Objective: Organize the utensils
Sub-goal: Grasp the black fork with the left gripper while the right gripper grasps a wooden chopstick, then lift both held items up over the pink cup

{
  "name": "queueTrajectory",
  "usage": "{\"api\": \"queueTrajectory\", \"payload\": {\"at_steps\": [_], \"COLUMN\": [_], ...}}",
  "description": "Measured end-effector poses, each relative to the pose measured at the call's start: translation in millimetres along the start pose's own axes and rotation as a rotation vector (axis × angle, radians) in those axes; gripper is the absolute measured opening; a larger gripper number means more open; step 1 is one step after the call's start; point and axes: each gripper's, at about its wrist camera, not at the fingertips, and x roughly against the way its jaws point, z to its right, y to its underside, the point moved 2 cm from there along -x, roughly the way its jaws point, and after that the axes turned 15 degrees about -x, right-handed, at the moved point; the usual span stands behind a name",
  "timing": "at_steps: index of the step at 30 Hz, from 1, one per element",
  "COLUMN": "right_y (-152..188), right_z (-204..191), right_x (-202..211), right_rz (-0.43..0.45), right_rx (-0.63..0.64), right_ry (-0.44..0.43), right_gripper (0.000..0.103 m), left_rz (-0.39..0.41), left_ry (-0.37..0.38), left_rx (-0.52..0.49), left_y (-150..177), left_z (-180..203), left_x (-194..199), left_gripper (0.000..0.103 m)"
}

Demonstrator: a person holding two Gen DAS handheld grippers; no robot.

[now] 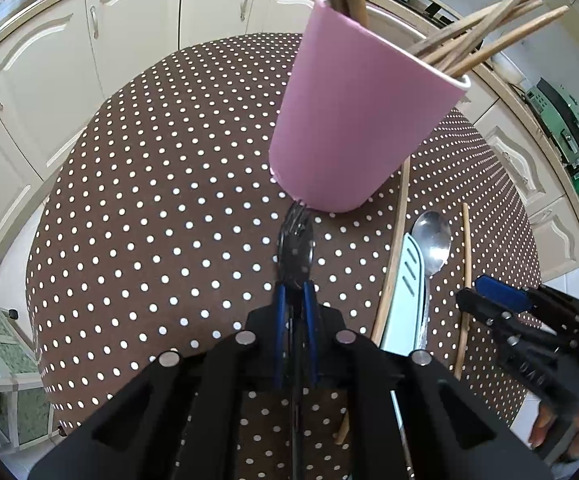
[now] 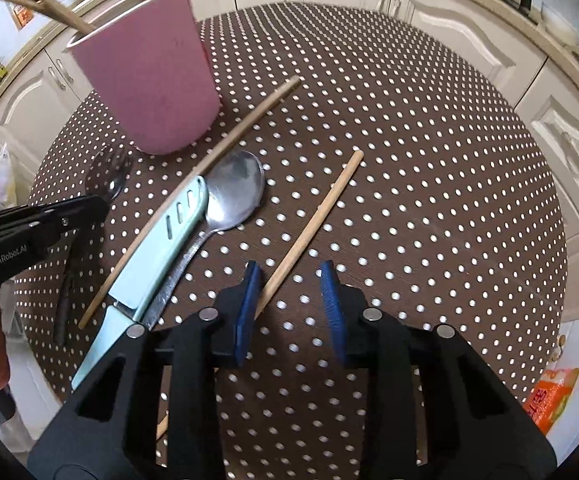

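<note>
On the left, the left gripper (image 1: 294,286) is clamped narrow on the neck of a metal fork (image 1: 296,240), whose tines point far and reach the foot of the pink cup (image 1: 353,120). The cup stands upright on the round table (image 1: 161,208), covered in brown cloth with white dots, and holds a bunch of wooden chopsticks (image 1: 485,36) that splay out over its rim. It stands directly beyond the fork.

To the right of the fork lie, side by side, a long chopstick (image 2: 209,160), a pale green sheathed knife (image 2: 157,248) and a steel spoon (image 2: 233,196), the knife touching the spoon.

Further right, a second loose chopstick (image 2: 313,228) lies alone. The right gripper (image 2: 291,284) stands part open over its near end, the stick beside the left pad, not pinched.

Cream cabinets (image 1: 101,44) ring the far side.
</note>
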Motion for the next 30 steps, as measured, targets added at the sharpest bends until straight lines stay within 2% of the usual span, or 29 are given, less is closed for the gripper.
{"api": "queueTrajectory", "payload": {"at_steps": [6,9,11,13,16,21,24,30], "right_y": [-19.4,-27.8,-33.1,-36.6,-34.0,-22.2,-19.8,-11.2], "right_z": [-3.3,-8.2,-7.2,2.4,12.0,39.5,47.2,53.0], "right_x": [-7.8,-13.4,-15.4,-14.7,-8.8,18.8,45.2,97.3], "right_rz": [-0.045,-0.025,-0.020,-0.007,0.016,0.105,0.191,0.351], "right_rx": [-0.019,-0.004,-0.023,-0.055,-0.089,-0.138,-0.160,-0.155], "right_ry": [0.012,0.038,0.024,-0.001,-0.029,-0.113,-0.195,-0.293], "right_gripper": [0.031,0.017,0.009,0.006,0.006,0.006,0.006,0.006], "left_rz": [0.004,0.019,0.035,0.051,0.080,0.150,0.199,0.357], "left_ry": [-0.038,-0.021,-0.019,-0.016,-0.002,0.039,0.072,0.144], "left_rx": [-0.045,-0.036,-0.036,-0.033,-0.034,-0.066,-0.104,-0.163], "left_y": [0.1,0.3,1.3,3.6,7.2,12.9,15.9,23.8], "left_z": [4.1,2.6,4.0,4.7,7.5,20.0,31.9,51.0], "left_x": [0.0,2.1,4.8,9.0,16.5,40.1,53.0,88.5], "left_gripper": [0.009,0.006,0.004,0.004,0.004,0.004,0.004,0.004]}}
